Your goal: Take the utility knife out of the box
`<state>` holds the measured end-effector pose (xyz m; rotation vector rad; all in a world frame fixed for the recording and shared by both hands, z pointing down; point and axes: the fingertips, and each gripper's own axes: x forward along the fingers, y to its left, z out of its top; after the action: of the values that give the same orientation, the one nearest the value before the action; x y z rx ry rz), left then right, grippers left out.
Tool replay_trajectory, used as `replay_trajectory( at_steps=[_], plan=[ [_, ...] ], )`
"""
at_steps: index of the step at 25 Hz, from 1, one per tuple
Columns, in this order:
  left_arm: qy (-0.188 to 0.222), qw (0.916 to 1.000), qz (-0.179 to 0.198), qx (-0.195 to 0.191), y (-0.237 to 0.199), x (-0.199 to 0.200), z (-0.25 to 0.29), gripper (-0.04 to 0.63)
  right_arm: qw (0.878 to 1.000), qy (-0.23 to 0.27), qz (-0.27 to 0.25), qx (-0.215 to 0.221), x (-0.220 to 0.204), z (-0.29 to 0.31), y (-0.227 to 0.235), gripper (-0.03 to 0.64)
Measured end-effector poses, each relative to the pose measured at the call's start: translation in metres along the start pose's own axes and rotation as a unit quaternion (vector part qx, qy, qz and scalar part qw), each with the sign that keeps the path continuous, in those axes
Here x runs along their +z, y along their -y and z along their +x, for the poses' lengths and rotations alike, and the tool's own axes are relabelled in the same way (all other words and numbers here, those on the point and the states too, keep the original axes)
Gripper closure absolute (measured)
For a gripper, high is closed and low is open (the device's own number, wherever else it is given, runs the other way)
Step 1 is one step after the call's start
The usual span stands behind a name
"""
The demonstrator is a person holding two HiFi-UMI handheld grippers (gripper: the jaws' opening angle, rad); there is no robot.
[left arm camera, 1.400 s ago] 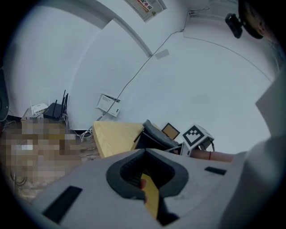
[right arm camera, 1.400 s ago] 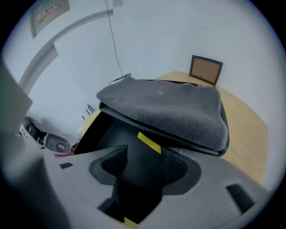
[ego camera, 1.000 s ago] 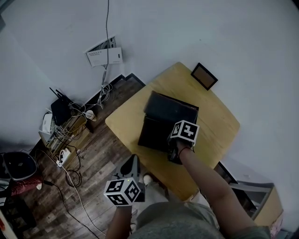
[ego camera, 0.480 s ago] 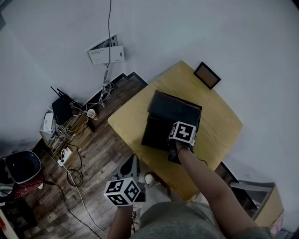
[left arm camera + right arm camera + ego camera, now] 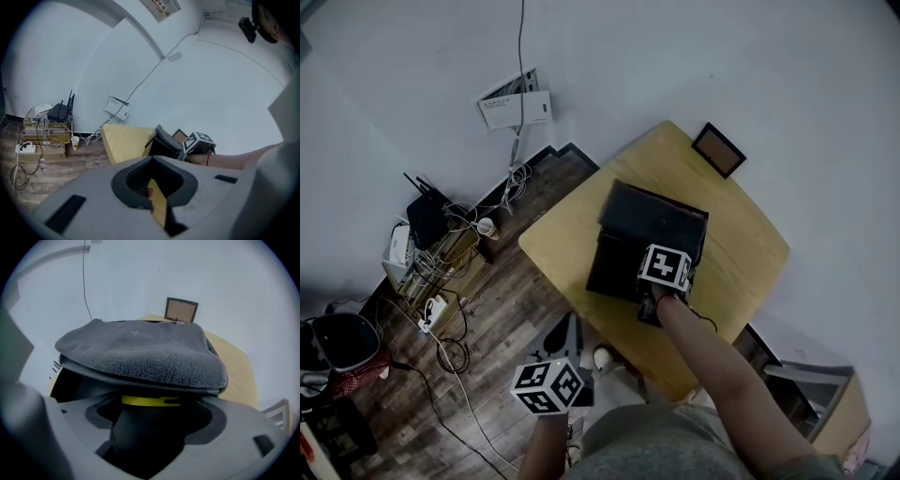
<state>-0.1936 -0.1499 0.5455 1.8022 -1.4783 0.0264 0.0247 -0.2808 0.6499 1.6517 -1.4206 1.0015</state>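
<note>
Right now I am holding the right gripper [image 5: 664, 270] tipped steeply down into the open black box [image 5: 614, 272], which is sitting near the middle of the wooden counter [image 5: 562, 246]. Its fingers [image 5: 79, 423] have just been opening and are now standing spread wide, pinching nothing. The yellow utility knife [image 5: 151, 401] is lying inside the box, across the gap between those fingers and just under the front edge of the box's raised lid [image 5: 140, 350]. The lid's grey fleece lining is filling the upper part of the right gripper view. I cannot tell whether either finger is touching the knife.

The left gripper [image 5: 566, 330] is hanging off the counter on the near side of the box, well apart from it and over the wood floor [image 5: 506, 309]. Its own fingers [image 5: 201, 171] are pressed together at the tips with nothing pinched between them, and they are pointing toward the box.

Beyond the box, at the counter's far corner, a small picture frame [image 5: 719, 150] is standing against the wall. To the left of the box, down on the floor by the wall, a black router [image 5: 425, 217], a paper cup [image 5: 485, 228] and a tangle of cables [image 5: 441, 328] are lying together.
</note>
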Motion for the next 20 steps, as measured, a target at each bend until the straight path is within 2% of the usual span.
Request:
replay_trajectory(
  at_steps=[8,11,13,20],
  plan=[
    [0.004,1.0000,0.004,-0.008,0.010,0.000,0.001,0.592,0.997,-0.012,-0.075,0.023,-0.018,-0.011,-0.012,0.268],
    [0.004,0.9999,0.006,-0.011,0.013,-0.001,-0.001,0.592,0.994,-0.005,-0.103,0.027,-0.023,-0.018,-0.018,0.338],
    [0.005,0.9999,0.006,-0.010,0.014,-0.002,-0.003,0.592,0.993,0.008,-0.120,0.019,-0.025,-0.024,-0.017,0.482],
    [0.011,0.9999,0.008,-0.006,0.015,-0.003,-0.008,0.592,0.990,0.023,-0.133,0.045,-0.026,-0.036,-0.019,0.512]
  ],
)
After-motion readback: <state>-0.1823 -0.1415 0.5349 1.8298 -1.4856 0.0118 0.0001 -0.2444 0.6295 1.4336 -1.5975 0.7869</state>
